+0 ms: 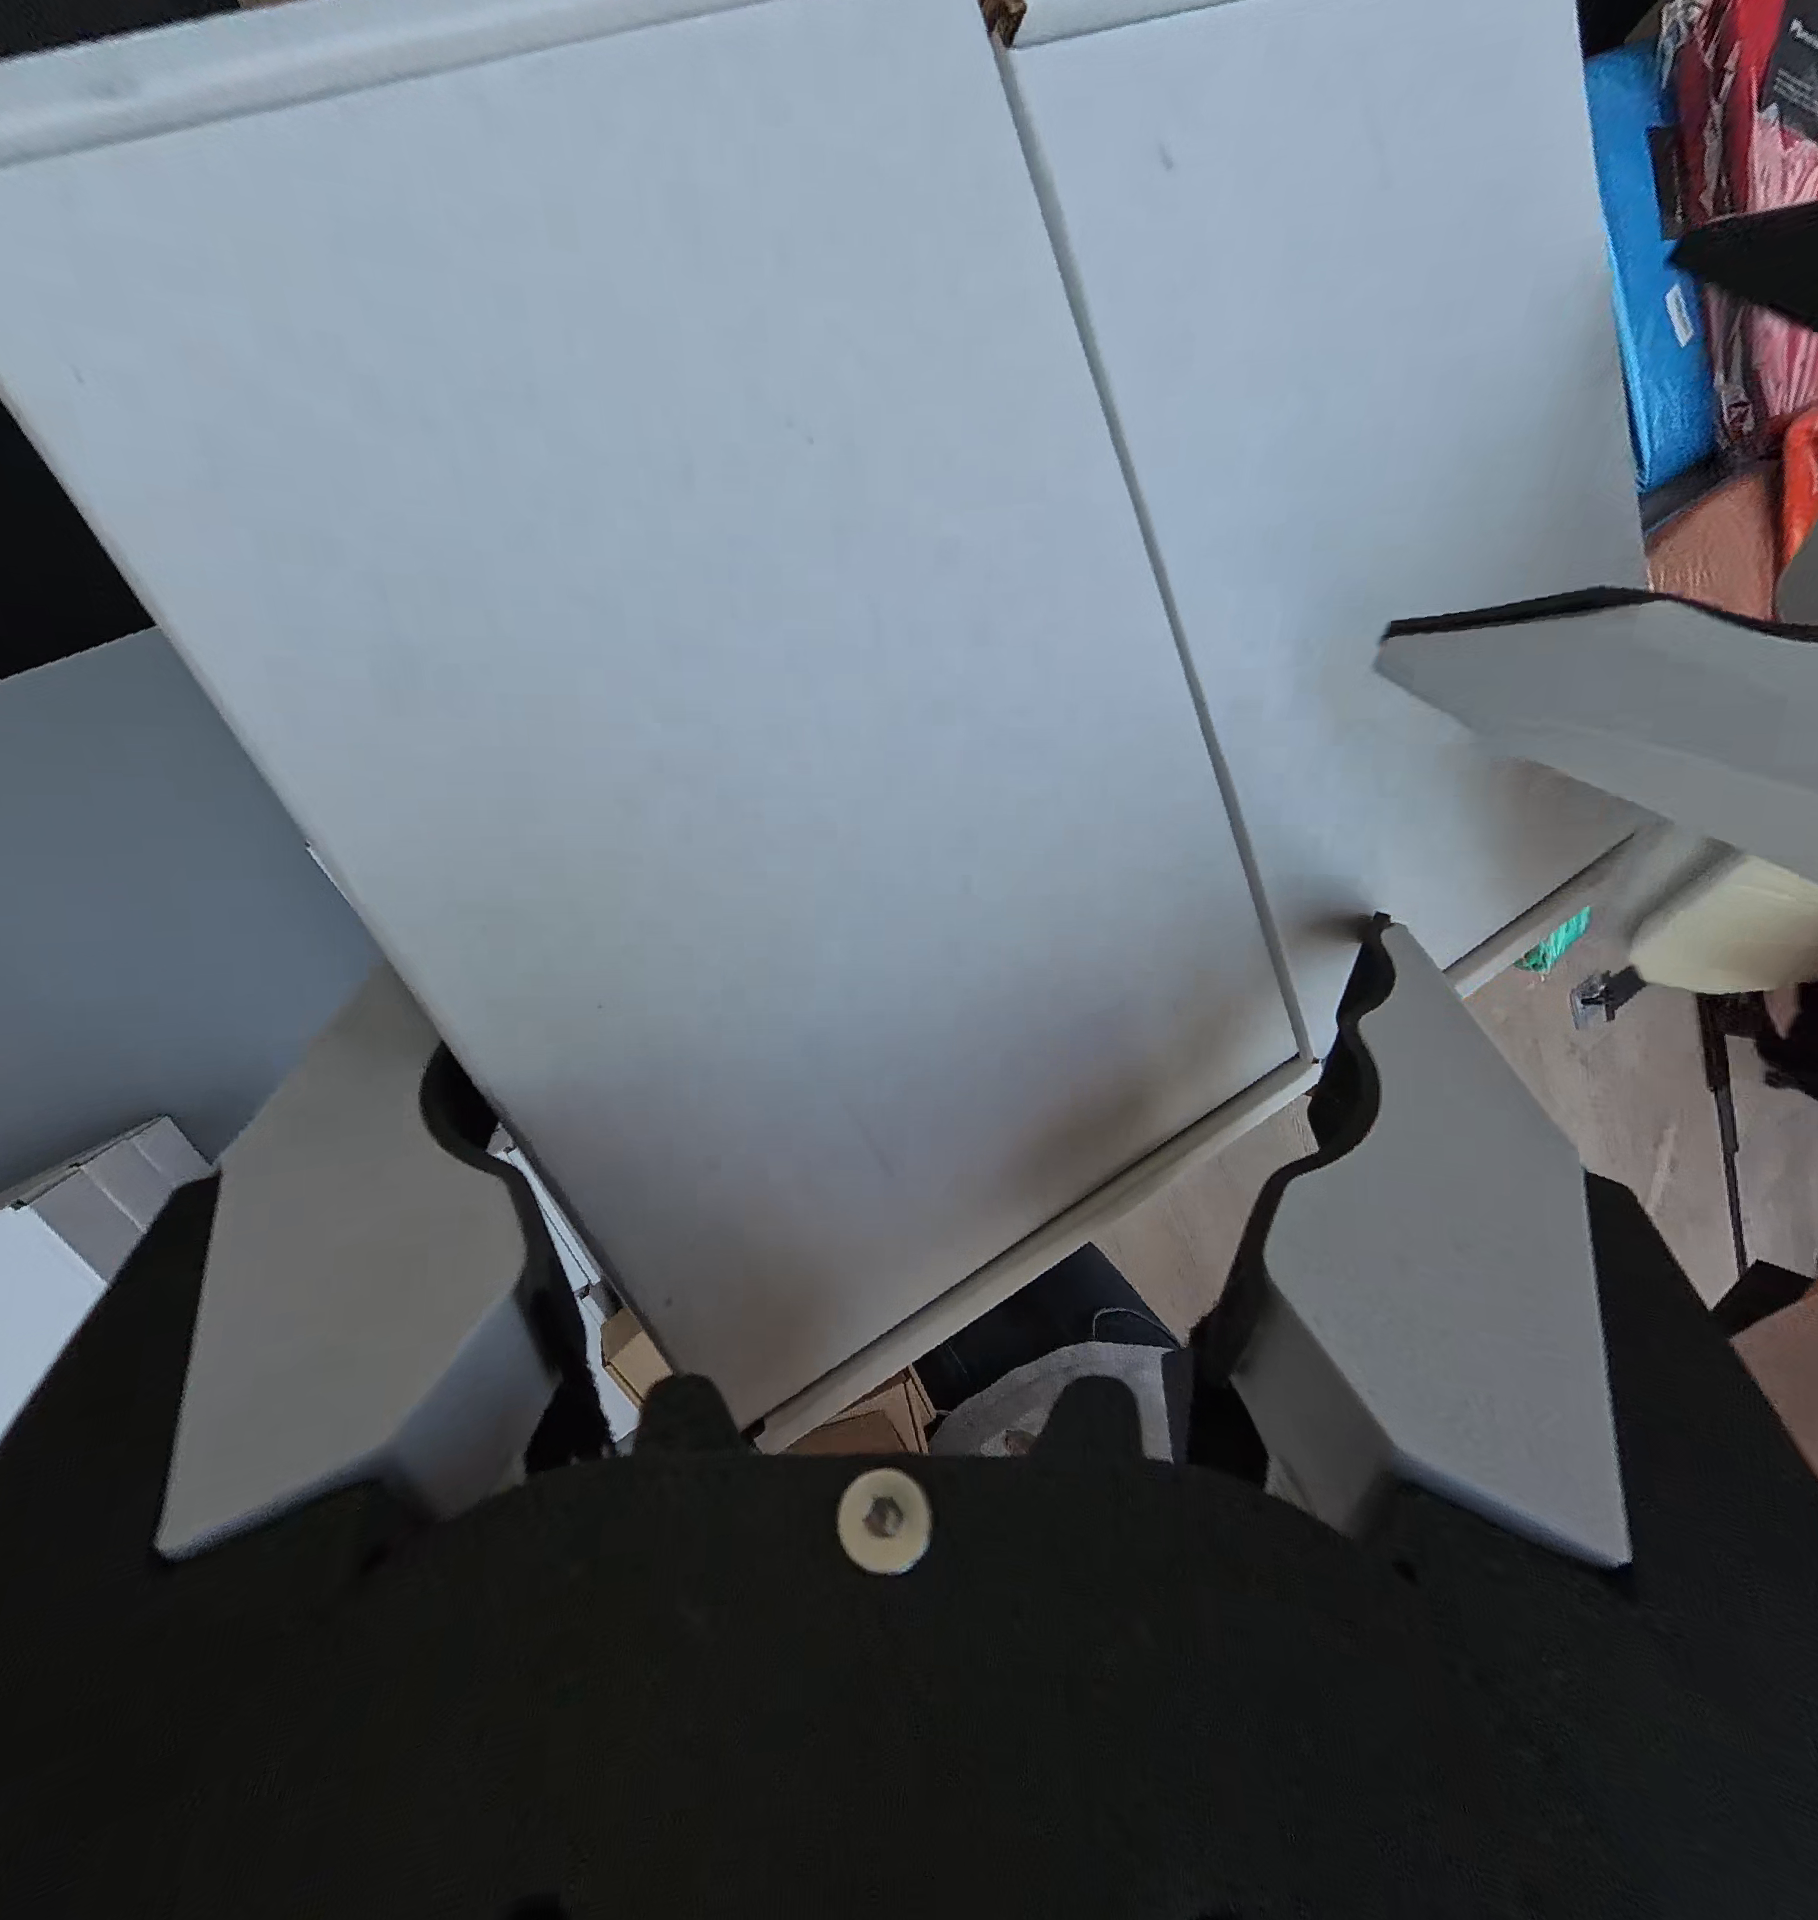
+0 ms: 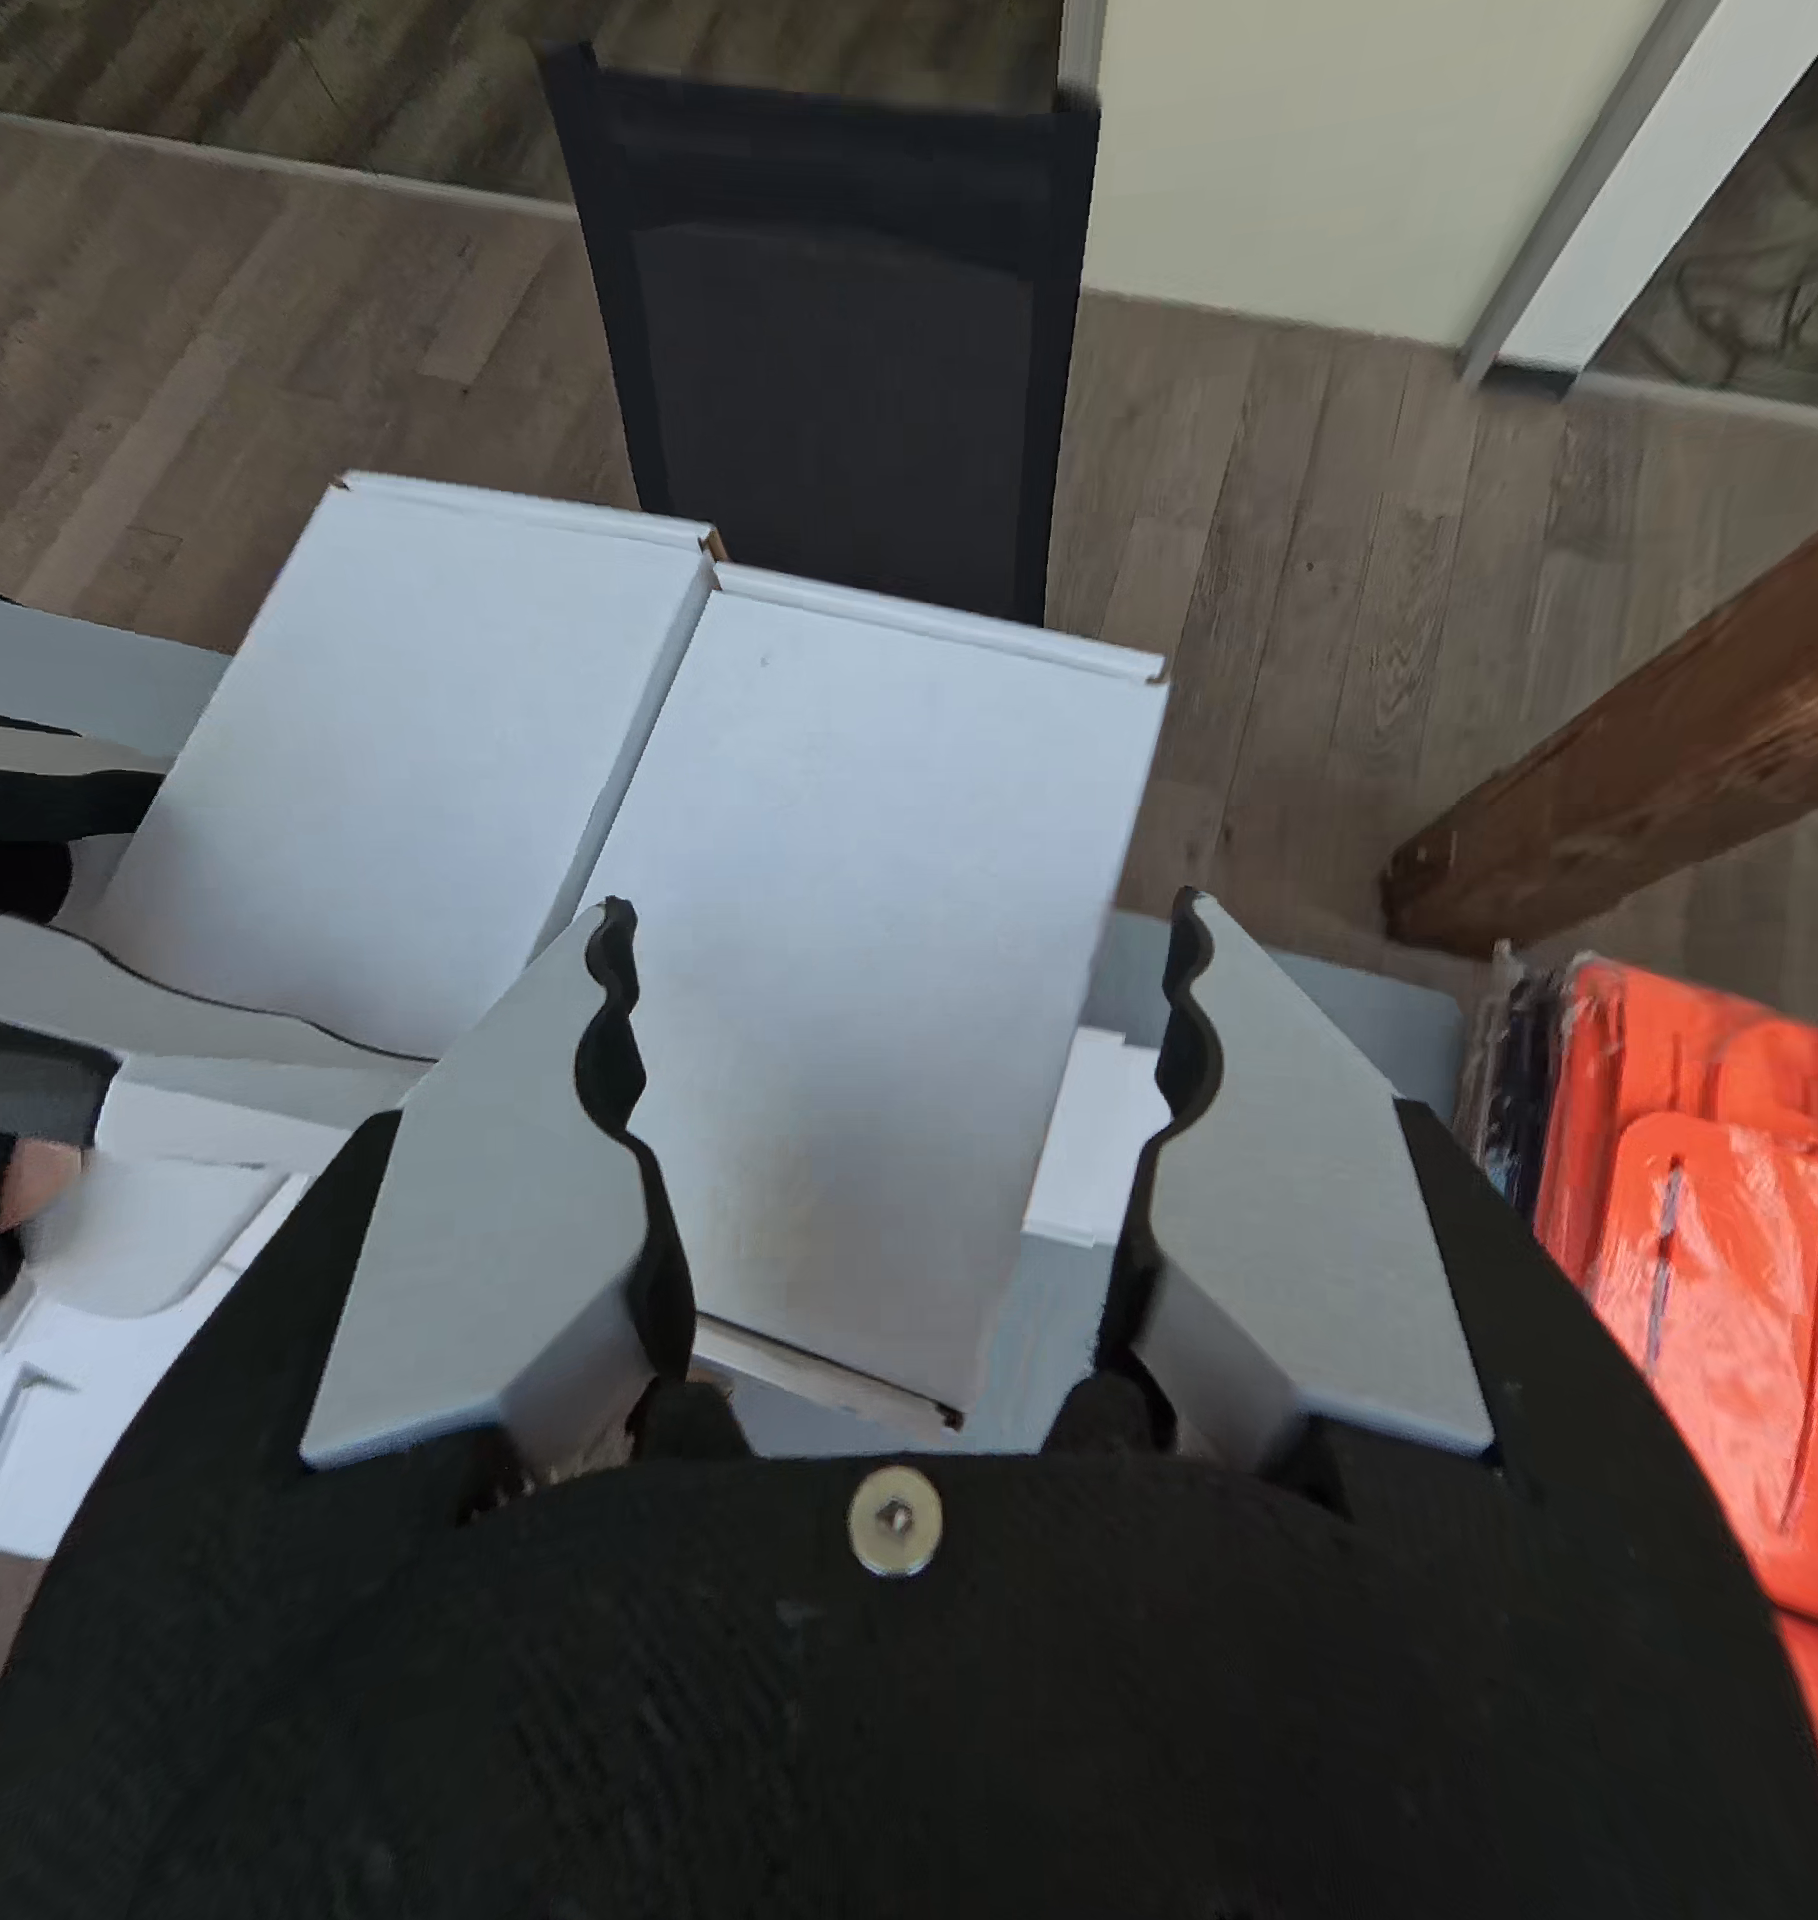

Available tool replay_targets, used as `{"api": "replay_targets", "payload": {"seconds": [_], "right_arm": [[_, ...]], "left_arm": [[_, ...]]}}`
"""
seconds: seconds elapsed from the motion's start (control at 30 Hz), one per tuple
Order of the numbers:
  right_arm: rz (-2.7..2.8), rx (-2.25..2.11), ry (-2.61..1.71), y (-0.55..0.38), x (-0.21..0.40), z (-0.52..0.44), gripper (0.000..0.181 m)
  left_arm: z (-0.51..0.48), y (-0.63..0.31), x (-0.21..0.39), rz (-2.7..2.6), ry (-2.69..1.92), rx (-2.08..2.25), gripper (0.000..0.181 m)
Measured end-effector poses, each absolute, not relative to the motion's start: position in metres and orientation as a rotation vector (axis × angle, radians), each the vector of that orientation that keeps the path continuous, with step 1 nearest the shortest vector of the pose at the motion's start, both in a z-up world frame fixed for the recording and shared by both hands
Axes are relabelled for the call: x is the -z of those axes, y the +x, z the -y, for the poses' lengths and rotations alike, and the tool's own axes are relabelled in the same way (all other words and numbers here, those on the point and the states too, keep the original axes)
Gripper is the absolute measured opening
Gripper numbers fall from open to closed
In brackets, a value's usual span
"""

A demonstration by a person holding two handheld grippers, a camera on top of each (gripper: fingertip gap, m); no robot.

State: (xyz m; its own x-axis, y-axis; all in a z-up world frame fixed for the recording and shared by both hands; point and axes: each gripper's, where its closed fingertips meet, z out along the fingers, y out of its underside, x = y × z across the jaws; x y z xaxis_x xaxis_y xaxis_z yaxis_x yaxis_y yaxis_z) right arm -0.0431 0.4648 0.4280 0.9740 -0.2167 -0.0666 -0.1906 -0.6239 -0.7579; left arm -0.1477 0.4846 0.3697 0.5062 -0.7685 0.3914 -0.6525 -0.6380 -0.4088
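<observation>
Left gripper jaws gaped wide above flat white cardboard box, nothing gripped. Right gripper jaws likewise spread over box's right panel. Beyond box: black chair; right of box: orange packs.

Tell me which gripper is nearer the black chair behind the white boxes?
Right, probably. The right gripper hovers open over the right-hand white box, facing the black chair just beyond it. The left gripper sits at the other box's left edge, farther off.
</observation>
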Motion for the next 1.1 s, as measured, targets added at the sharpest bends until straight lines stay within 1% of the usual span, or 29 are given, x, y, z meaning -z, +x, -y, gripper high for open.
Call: {"api": "replay_targets", "payload": {"seconds": [0.07,0.1,0.17,0.2,0.23,0.3,0.37,0.43,0.47,0.53,0.6,0.7,0.93,1.1], "right_arm": [[-0.230,0.099,-2.059,-0.028,-0.453,-0.450,0.101],[-0.229,0.146,-1.957,-0.014,-0.460,-0.433,0.094],[-0.203,0.246,-1.762,0.018,-0.447,-0.394,0.066],[-0.194,0.281,-1.720,0.037,-0.419,-0.377,0.059],[-0.208,0.281,-1.754,0.056,-0.372,-0.366,0.057],[-0.305,0.157,-1.969,0.090,-0.240,-0.347,0.056],[-0.405,0.016,-2.135,0.105,-0.121,-0.326,0.041],[-0.410,0.025,-2.199,0.114,-0.040,-0.311,0.027],[-0.379,0.060,-2.236,0.117,-0.009,-0.306,0.018],[-0.315,0.118,-2.321,0.122,0.039,-0.301,0.008],[-0.280,0.126,-2.345,0.127,0.061,-0.309,0.000],[-0.234,0.064,-2.332,0.135,0.073,-0.335,0.000],[-0.096,0.100,-2.569,0.172,0.124,-0.344,0.000],[-0.243,-0.005,-2.567,0.169,0.149,-0.354,0.000]], "left_arm": [[-0.485,-0.147,-0.370,-1.213,-2.538,0.818,0.158],[-0.484,-0.147,-0.369,-1.211,-2.540,0.820,0.158],[-0.484,-0.146,-0.369,-1.210,-2.546,0.822,0.158],[-0.483,-0.146,-0.369,-1.210,-2.551,0.821,0.158],[-0.482,-0.147,-0.369,-1.214,-2.557,0.818,0.158],[-0.481,-0.147,-0.369,-1.224,-2.563,0.813,0.158],[-0.481,-0.149,-0.369,-1.226,-2.573,0.810,0.158],[-0.480,-0.150,-0.369,-1.225,-2.581,0.809,0.158],[-0.481,-0.150,-0.368,-1.221,-2.586,0.809,0.158],[-0.480,-0.149,-0.368,-1.210,-2.596,0.814,0.158],[-0.478,-0.149,-0.367,-1.203,-2.615,0.822,0.158],[-0.478,-0.148,-0.367,-1.203,-2.620,0.817,0.158],[-0.479,-0.148,-0.366,-1.205,-2.655,0.813,0.158],[-0.478,-0.147,-0.366,-1.202,-2.663,0.815,0.158]]}}
